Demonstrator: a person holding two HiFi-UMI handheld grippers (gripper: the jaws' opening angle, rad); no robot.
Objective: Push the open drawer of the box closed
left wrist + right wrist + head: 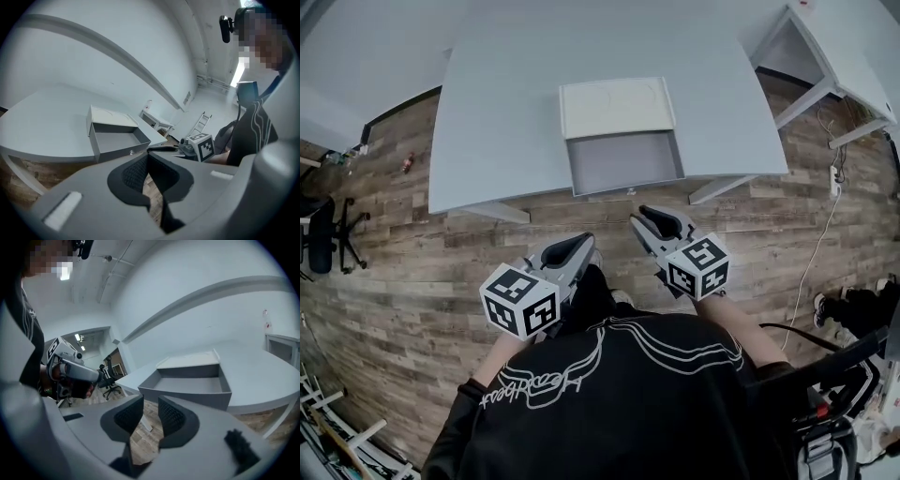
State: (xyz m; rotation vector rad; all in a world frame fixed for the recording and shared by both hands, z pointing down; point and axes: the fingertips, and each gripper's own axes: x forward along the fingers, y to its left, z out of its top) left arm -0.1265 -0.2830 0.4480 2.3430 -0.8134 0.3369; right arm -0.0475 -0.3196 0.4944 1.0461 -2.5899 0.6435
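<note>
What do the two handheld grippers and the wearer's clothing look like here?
Both left gripper and right gripper are grey with black ribbed pads; each carries a white cube of black square markers. The person wears a black top with white line print.

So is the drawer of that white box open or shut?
Open: the grey drawer sticks well out of the flat white box, its bare inside showing.

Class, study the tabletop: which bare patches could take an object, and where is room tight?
The table is bare left of the box, right of it, and behind it to the far edge. Tight only in front: the open drawer reaches about to the near edge.
</note>
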